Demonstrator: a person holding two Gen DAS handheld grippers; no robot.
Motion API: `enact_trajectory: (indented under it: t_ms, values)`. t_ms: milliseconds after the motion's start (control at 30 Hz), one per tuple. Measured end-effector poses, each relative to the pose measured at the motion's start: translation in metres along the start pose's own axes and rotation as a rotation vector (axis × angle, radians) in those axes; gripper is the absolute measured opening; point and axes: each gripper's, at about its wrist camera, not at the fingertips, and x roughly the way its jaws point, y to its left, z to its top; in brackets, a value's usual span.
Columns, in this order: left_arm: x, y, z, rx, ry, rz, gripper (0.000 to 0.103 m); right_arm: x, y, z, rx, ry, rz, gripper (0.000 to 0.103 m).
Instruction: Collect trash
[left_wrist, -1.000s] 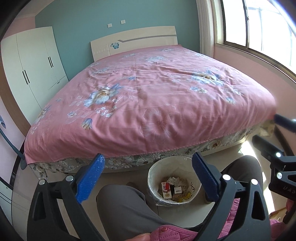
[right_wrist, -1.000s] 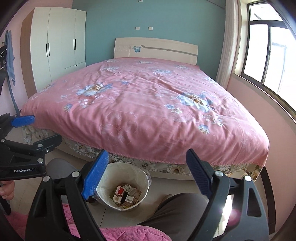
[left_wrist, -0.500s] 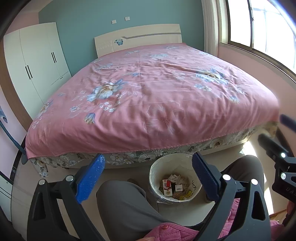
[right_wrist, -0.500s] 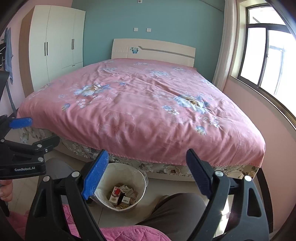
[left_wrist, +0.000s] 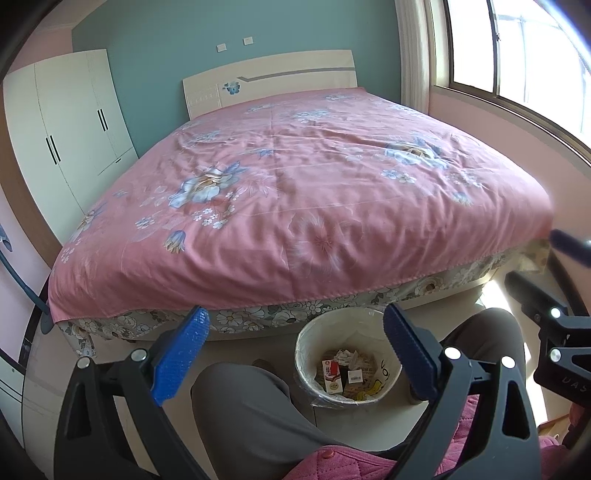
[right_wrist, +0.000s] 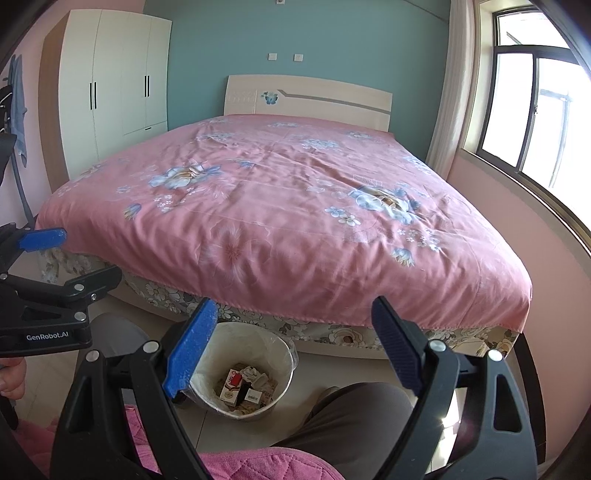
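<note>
A round white bin lined with clear plastic stands on the floor at the foot of the bed, between the seated person's knees; the right wrist view shows the bin too. Inside lie small cartons and crumpled paper trash. My left gripper is open above the knees, nothing between its blue pads. My right gripper is open as well, held over the bin and empty. Each gripper appears at the edge of the other's view.
A bed with a pink floral cover fills the room ahead. A white wardrobe stands at the left, a window at the right. The person's grey-trousered legs flank the bin on a tiled floor.
Both views have tilted up slightly, showing more of the wall and headboard. The grippers stay open and empty, and the bin has not moved.
</note>
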Motion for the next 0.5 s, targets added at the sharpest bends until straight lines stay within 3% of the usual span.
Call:
enact_trajectory:
  t_ms: [500]
  values:
    - [-0.0039,-0.0002,-0.0014,0.009,-0.009,-0.014,0.097,-0.0005,-0.0007,0.0,-0.001,-0.001,0.001,0.084]
